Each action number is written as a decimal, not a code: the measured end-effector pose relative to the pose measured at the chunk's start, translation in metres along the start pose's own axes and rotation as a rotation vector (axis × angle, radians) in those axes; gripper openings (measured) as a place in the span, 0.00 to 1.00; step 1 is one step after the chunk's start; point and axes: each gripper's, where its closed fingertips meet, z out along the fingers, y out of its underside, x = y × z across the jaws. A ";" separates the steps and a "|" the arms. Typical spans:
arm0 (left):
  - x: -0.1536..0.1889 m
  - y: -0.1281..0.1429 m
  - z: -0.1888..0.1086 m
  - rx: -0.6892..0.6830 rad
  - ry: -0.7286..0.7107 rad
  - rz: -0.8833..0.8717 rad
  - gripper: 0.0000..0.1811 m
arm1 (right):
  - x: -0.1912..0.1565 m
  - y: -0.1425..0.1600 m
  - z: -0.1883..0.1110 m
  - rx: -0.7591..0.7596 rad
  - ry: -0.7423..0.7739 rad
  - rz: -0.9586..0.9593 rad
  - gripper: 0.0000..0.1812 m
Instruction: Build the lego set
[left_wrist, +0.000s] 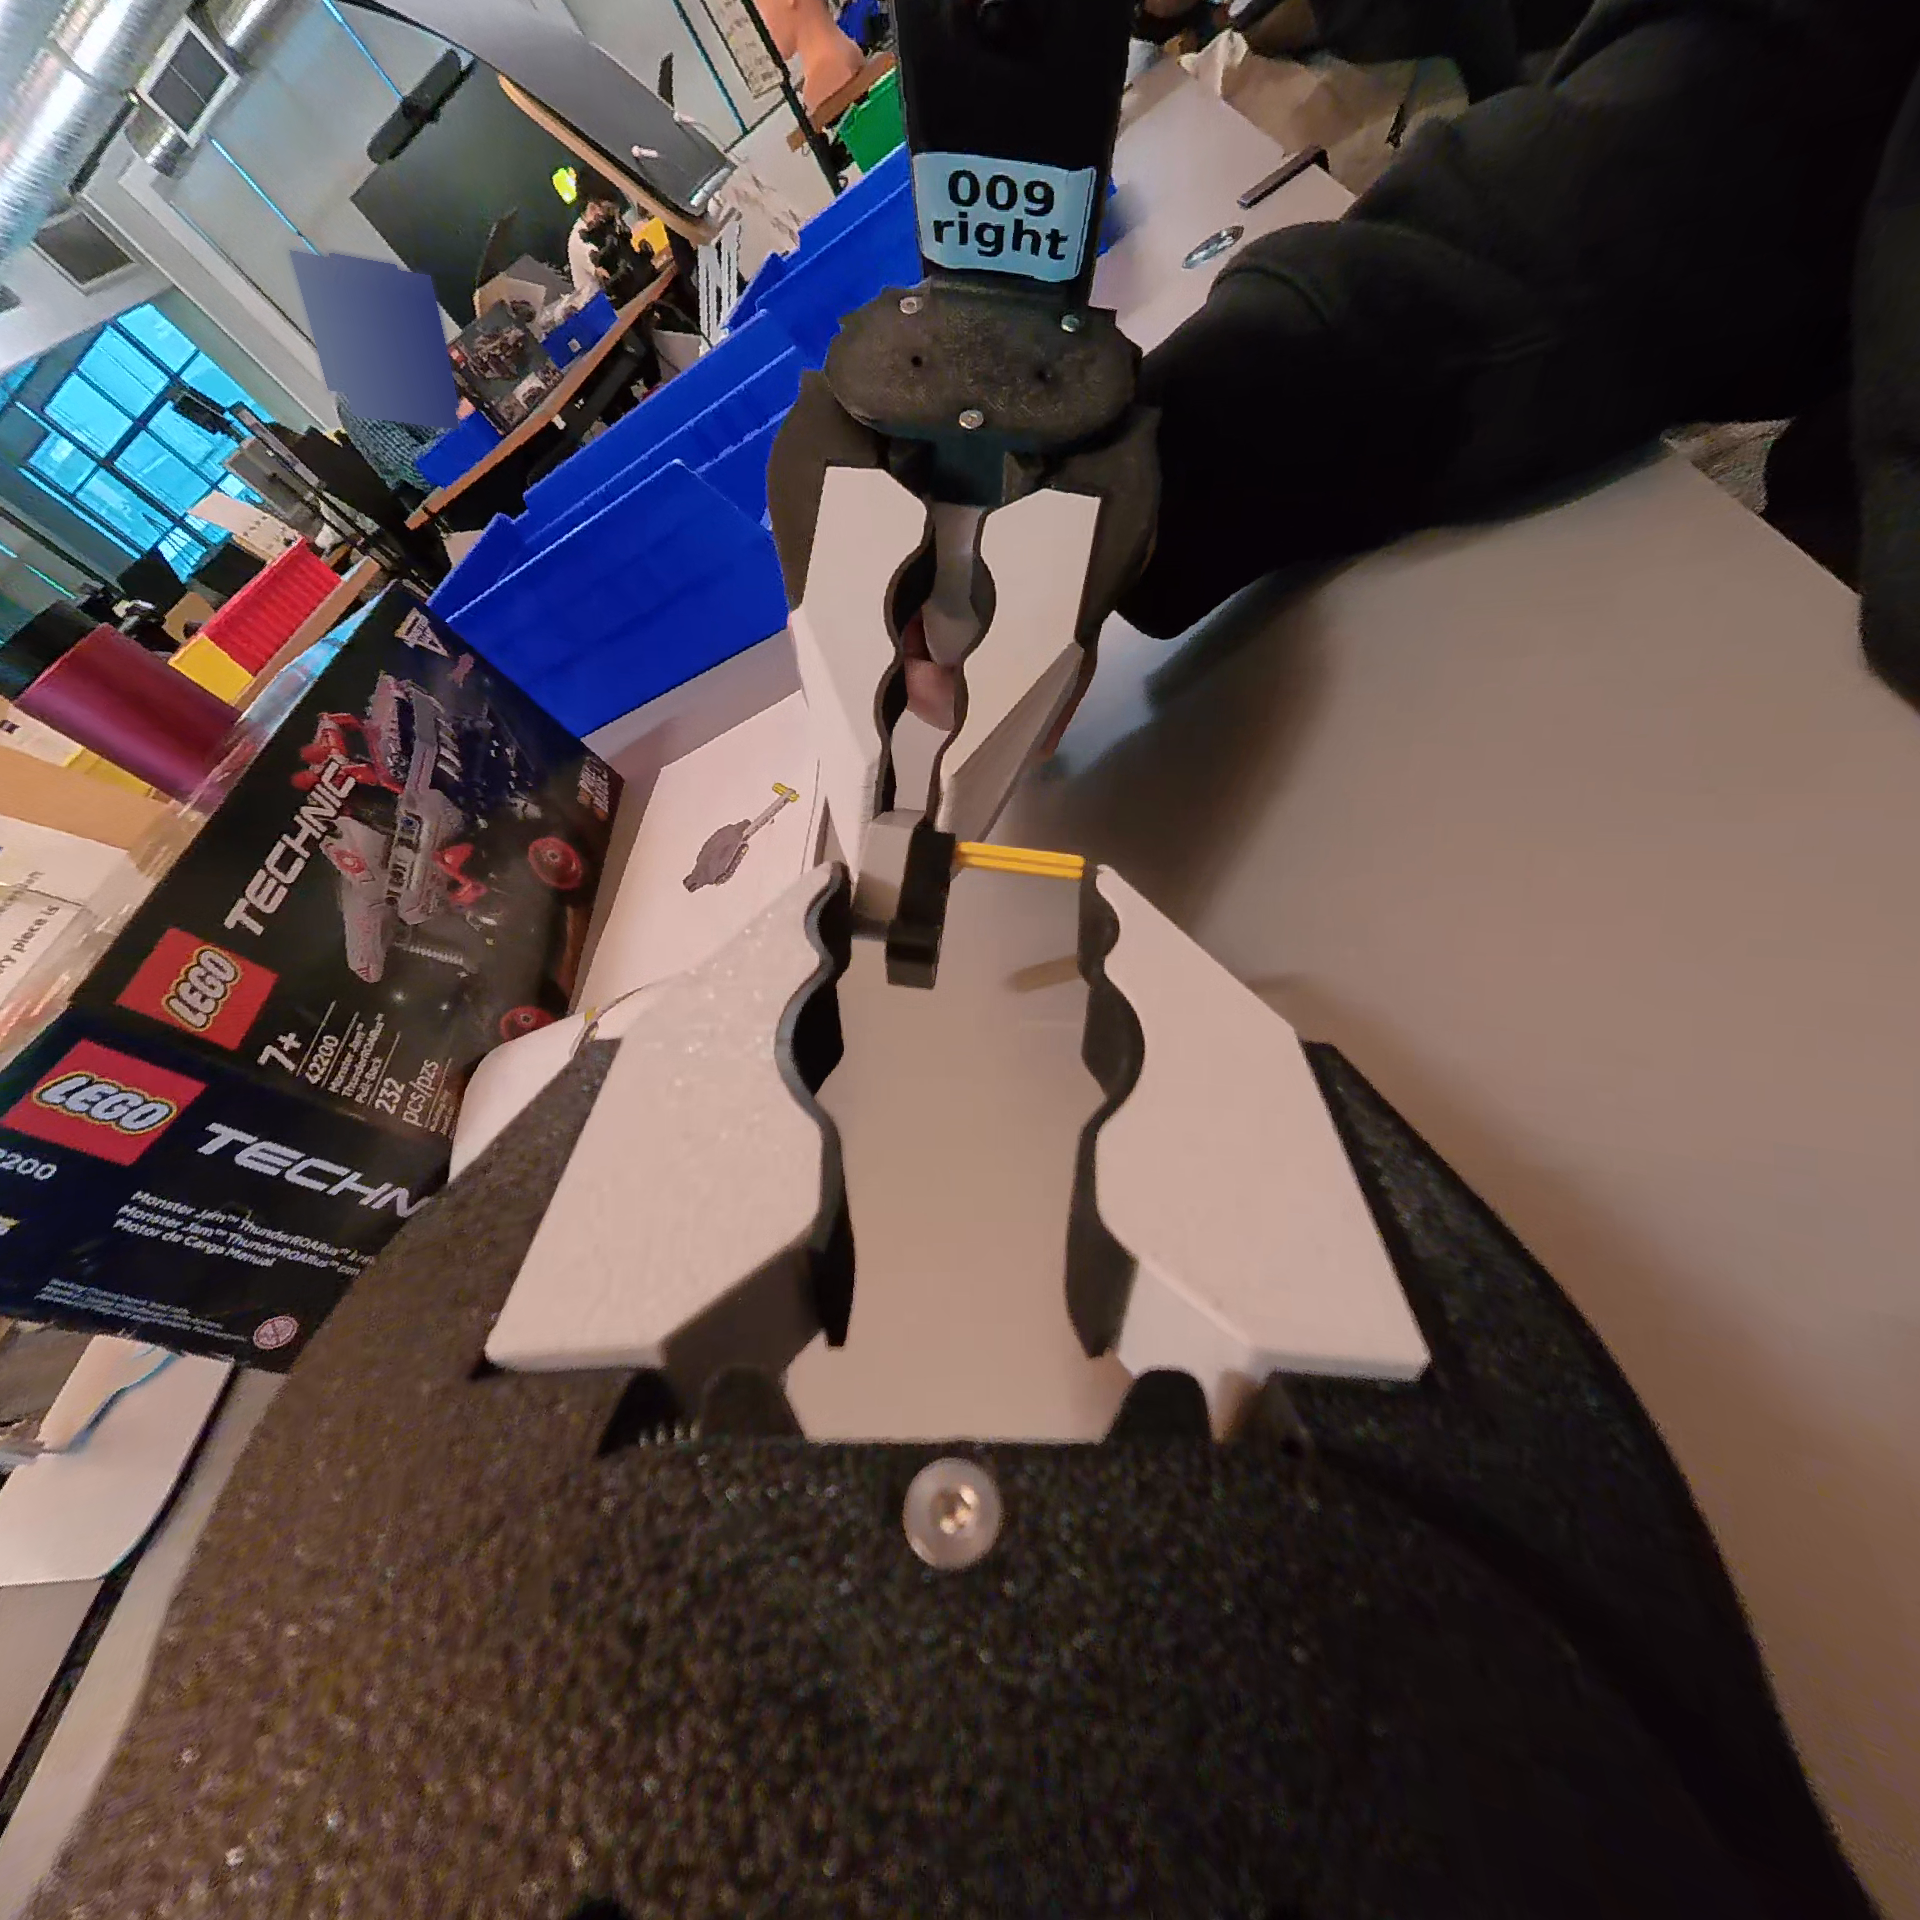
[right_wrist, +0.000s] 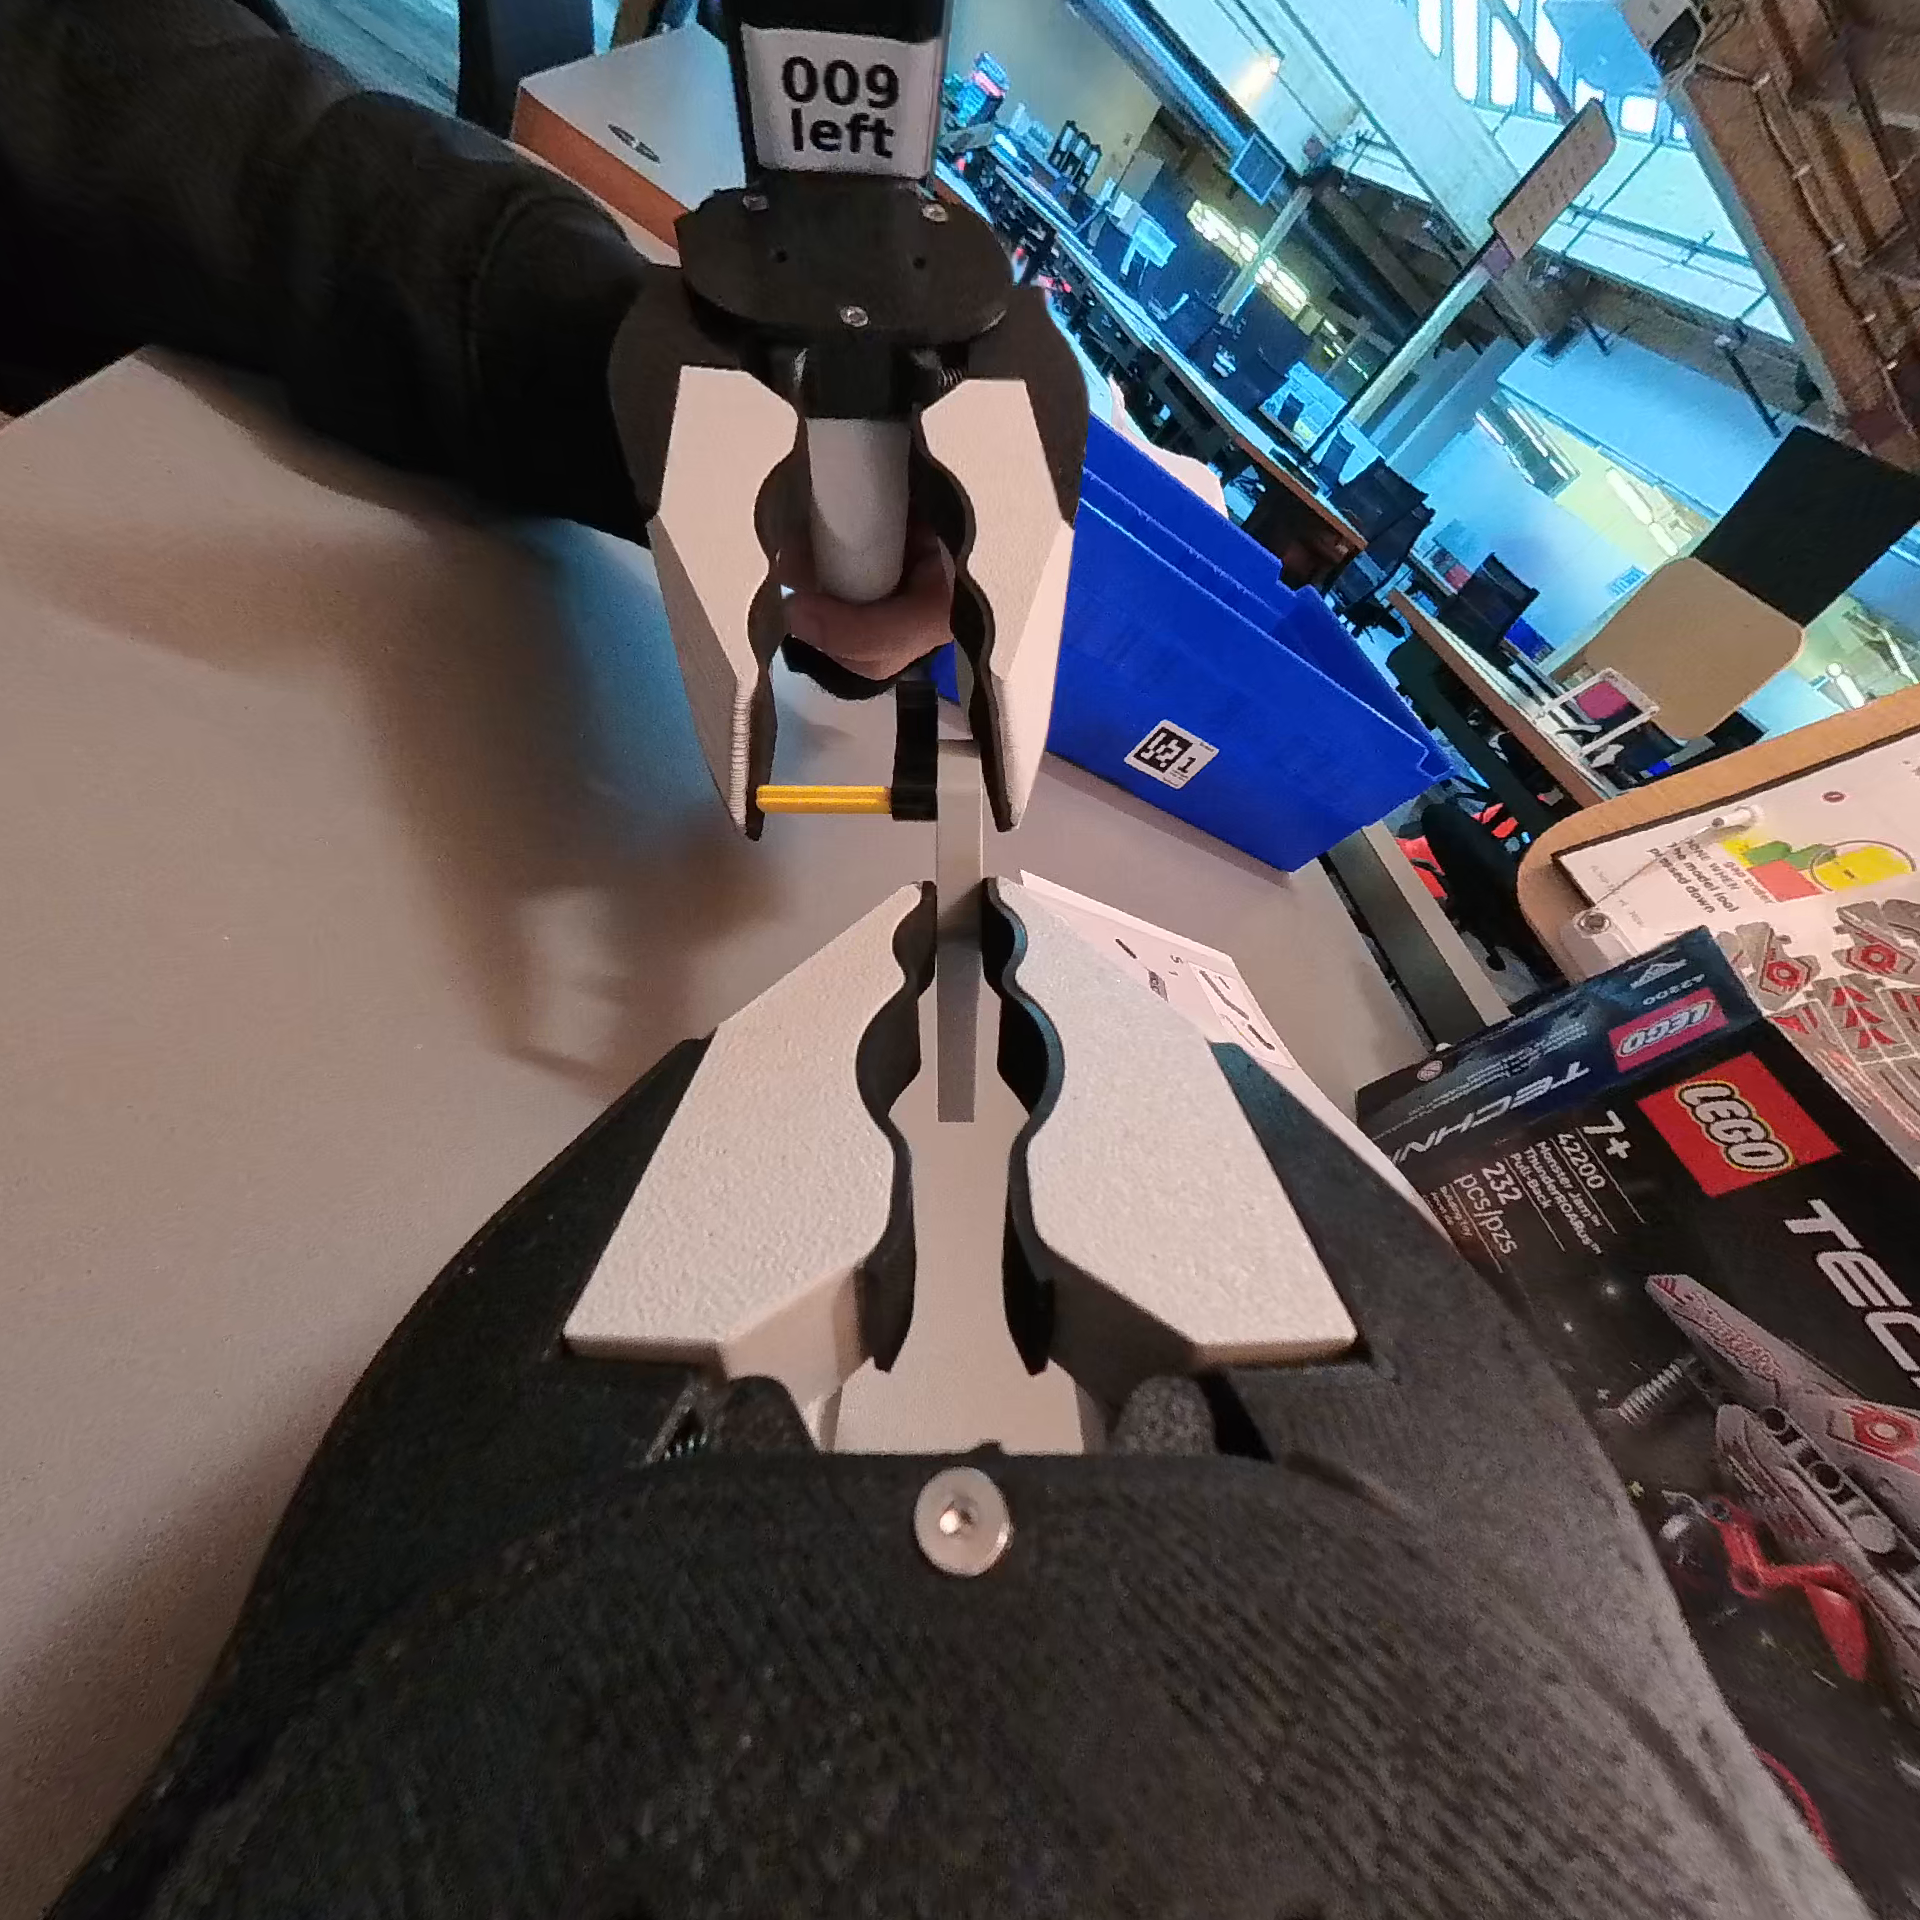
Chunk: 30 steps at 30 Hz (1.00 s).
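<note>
Grey and flat, a lego beam (right_wrist: 957, 997), pinched edge-on between the closed fingertips of the right gripper (right_wrist: 956, 891) and held in the air above the pale tabletop (right_wrist: 260, 831). Sticks out forward past those fingertips, toward the left gripper (right_wrist: 875, 821) facing it. On the far end of the lego beam, a black connector (right_wrist: 914, 774), and from this connector a yellow axle (right_wrist: 821, 798) pointing sideways, about level with the tabletop.

Around this small assembly, the two fingers of the left gripper, set wide apart: one fingertip at the free end of the yellow axle, the other just beside the lego beam. Touching or only very near: cannot tell, so also cannot tell whether pressing on the assembly or simply open around it.

From the left wrist view, the same from the other side: left gripper (left_wrist: 971, 904) in front with a wide gap, right gripper (left_wrist: 912, 816) opposite and narrow, with lego beam (left_wrist: 883, 871), black connector (left_wrist: 920, 914) and yellow axle (left_wrist: 1023, 860) between the left fingertips. Behind the right gripper, a black sleeve (left_wrist: 1507, 364).

Lying on the tabletop (left_wrist: 1455, 935) at the side: a dark lego box (left_wrist: 312, 987), a white instruction booklet (left_wrist: 717, 831) beside it, and farther back some blue bins (left_wrist: 623, 582).
</note>
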 end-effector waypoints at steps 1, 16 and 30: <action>0.000 0.001 0.000 -0.002 0.002 -0.002 0.23 | 0.000 0.000 0.000 0.001 0.004 -0.005 0.03; -0.003 0.004 0.000 -0.018 -0.020 0.001 0.23 | -0.009 -0.005 0.005 0.029 -0.029 0.013 0.19; 0.005 0.011 0.001 -0.028 0.044 -0.040 0.21 | -0.004 0.004 0.005 -0.038 -0.004 -0.064 0.03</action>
